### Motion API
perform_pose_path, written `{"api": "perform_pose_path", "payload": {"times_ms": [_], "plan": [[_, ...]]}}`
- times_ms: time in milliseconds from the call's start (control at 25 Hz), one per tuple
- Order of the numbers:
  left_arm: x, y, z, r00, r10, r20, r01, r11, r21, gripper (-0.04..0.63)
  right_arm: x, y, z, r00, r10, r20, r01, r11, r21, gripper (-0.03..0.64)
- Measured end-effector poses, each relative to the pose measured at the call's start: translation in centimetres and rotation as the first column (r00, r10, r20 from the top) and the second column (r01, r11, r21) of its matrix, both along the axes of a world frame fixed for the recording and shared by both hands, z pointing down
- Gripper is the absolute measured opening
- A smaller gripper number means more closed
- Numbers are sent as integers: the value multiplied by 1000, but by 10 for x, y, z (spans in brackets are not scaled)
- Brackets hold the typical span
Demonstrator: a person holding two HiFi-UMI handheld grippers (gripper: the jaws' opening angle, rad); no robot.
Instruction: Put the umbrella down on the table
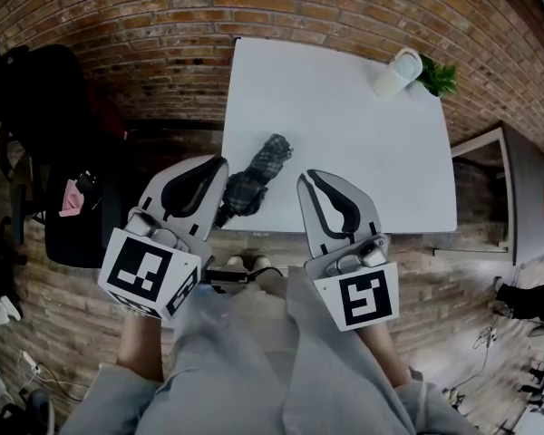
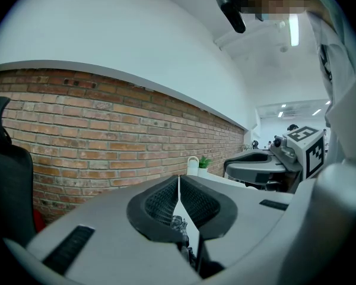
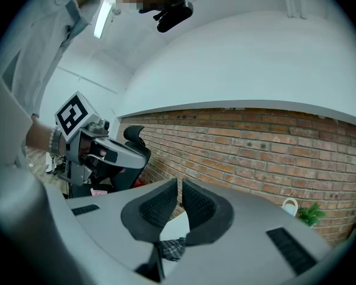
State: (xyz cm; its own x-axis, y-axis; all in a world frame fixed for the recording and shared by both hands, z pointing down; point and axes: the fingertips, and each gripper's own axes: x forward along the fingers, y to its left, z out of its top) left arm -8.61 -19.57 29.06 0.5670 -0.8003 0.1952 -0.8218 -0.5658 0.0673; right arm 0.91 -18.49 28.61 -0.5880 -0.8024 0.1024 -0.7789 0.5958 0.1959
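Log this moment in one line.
umbrella: lying on table | left gripper: shut, empty | right gripper: shut, empty

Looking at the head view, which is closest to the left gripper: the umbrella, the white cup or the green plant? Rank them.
1. Umbrella, just right of the left gripper.
2. White cup, far right corner of the table.
3. Green plant, just beyond the cup.

Umbrella (image 1: 254,178): checked grey cloth, matt, crumpled. Table (image 1: 344,134): smooth white top, matt. Wall (image 1: 163,16): rough red brick. Left gripper (image 2: 179,181): matt grey plastic, ribbed black pads (image 2: 160,203).
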Motion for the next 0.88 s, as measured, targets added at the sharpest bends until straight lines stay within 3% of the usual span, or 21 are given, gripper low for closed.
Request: {"api": "perform_pose_path", "payload": {"times_ms": [880], "plan": [[2, 5, 7, 1000, 0, 9, 0, 1000, -25, 28, 0, 5, 6, 1000, -10, -7, 10, 1000, -15, 55]]}}
